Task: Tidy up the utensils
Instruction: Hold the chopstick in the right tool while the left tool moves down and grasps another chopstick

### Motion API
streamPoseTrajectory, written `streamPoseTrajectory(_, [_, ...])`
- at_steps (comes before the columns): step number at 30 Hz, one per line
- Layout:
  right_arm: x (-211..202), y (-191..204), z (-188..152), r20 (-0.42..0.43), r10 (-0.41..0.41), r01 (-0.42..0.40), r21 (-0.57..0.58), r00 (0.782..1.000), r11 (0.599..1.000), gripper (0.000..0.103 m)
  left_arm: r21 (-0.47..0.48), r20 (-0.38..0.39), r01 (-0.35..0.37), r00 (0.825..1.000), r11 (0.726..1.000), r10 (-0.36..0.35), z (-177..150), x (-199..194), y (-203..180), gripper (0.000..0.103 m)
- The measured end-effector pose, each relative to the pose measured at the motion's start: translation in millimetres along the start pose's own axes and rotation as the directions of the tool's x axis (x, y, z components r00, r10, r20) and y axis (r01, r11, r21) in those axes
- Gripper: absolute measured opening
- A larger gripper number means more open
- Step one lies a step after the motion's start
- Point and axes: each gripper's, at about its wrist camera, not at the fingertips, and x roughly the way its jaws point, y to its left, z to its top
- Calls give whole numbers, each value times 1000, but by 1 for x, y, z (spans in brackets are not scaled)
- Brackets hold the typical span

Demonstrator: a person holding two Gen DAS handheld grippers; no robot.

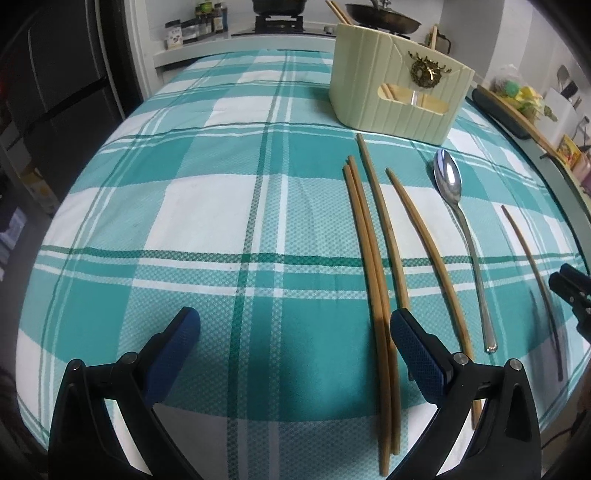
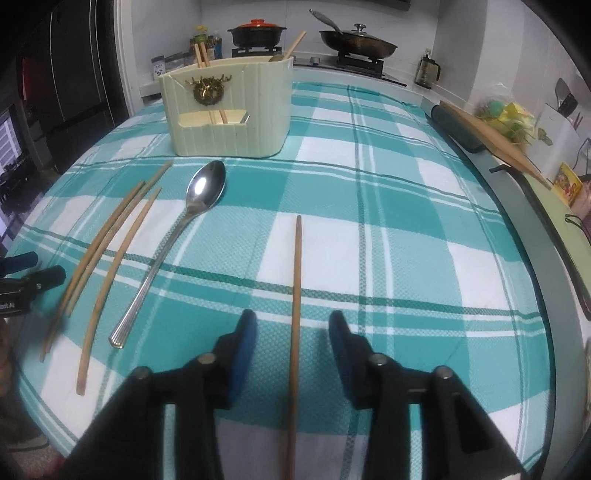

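Spread right claw (image 2: 291, 332) straddles a lone chopstick (image 2: 296, 295); spread left claw (image 1: 295, 332) hovers beside chopsticks (image 1: 369, 258), spoon (image 1: 448, 184).

teal plaid tablecloth (image 2: 369, 229); lidded frying pan (image 2: 357, 43), red-lidded pot (image 2: 257, 32) on stove behind.

Home kitchen: stove (image 2: 354, 59), pans (image 2: 357, 43).
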Motion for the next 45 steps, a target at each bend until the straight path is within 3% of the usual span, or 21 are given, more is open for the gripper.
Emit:
streamPoseTrajectory(12, [-14, -16, -10, 45, 23, -28, 116, 999, 993, 45, -3, -13, -14, 1000, 1000, 14, 2, 10, 2, 103])
streamPoseTrajectory(18, [-14, -18, -12, 42, 30, -35, 129, 999, 991, 45, 36, -24, -67, 997, 997, 68, 5, 17, -5, 103])
streamPoseTrajectory(22, [-15, -19, -13, 41, 27, -32, 126, 999, 992, 45, 17, -48, -60, 997, 998, 61, 12, 21, -2, 103])
streamPoseTrajectory(27, [-11, -15, -15, -1, 56, -56, 82, 998, 995, 45, 39, -32, -49, 998, 998, 50, 12, 21, 2, 103])
streamPoseTrajectory(35, [13, -6, -19, -88, 34, -33, 13, 995, 999, 45, 84, -44, -16, 999, 996, 20, 14, 22, 5, 103])
streamPoseTrajectory(45, [18, -10, -11, -134, 62, -64, -9, 989, 998, 45, 116, -73, 3, 997, 993, 6, 22, 27, 4, 103])
